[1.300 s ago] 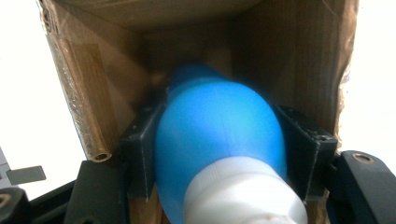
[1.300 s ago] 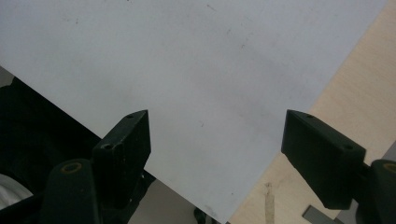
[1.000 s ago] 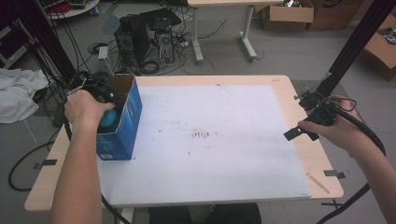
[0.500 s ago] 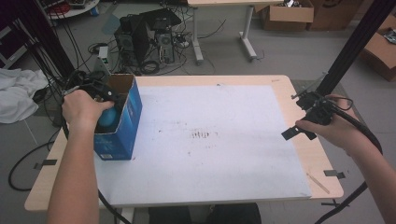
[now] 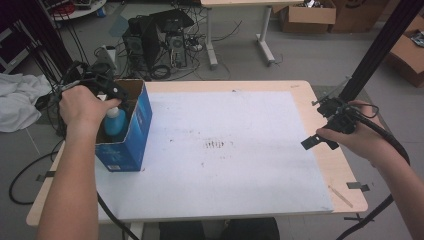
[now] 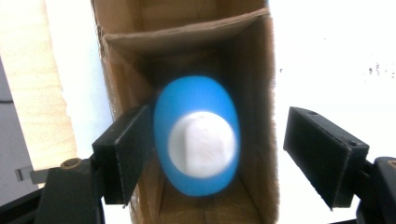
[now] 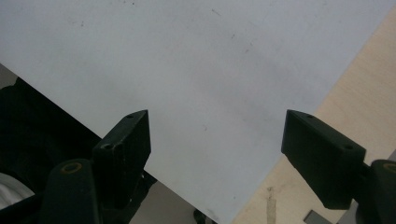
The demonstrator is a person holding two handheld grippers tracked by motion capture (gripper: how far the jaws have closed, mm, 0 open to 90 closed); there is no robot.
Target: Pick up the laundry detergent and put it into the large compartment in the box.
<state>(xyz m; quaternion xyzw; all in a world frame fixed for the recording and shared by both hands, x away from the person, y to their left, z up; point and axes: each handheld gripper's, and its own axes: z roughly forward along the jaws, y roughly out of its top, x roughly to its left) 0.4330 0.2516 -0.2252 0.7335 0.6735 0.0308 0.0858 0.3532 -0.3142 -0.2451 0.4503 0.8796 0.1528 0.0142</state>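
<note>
A: Where is the blue bottle (image 6: 196,135) right now?

B: It stands upright inside the open cardboard box (image 5: 141,125), white cap (image 6: 201,139) up. In the left gripper view it sits between the fingers (image 6: 126,149) of the left gripper (image 6: 212,154), close against the near-side one and well apart from the other.

A: So is it being held?

B: No. The jaws have just been opening, and they now stand partly apart with the bottle between them but not pressed on both sides. I judge the bottle is resting on the box floor by its own weight; the narrow compartment walls keep it from tipping.

A: Why does the hand hang above the box?

B: The left hand (image 5: 82,105) comes at the box from straight over the opening, since the tall walls leave no other way to the bottle. The box stands at the left edge of the bench (image 5: 310,95), on the white sheet (image 5: 235,165).

A: And the other side?

B: The right gripper (image 5: 325,132) hovers at the far right edge of the bench, its fingers (image 7: 128,135) wide with nothing between them, just bare white sheet beyond. It seems parked out of the way, since the work is one-handed.
</note>
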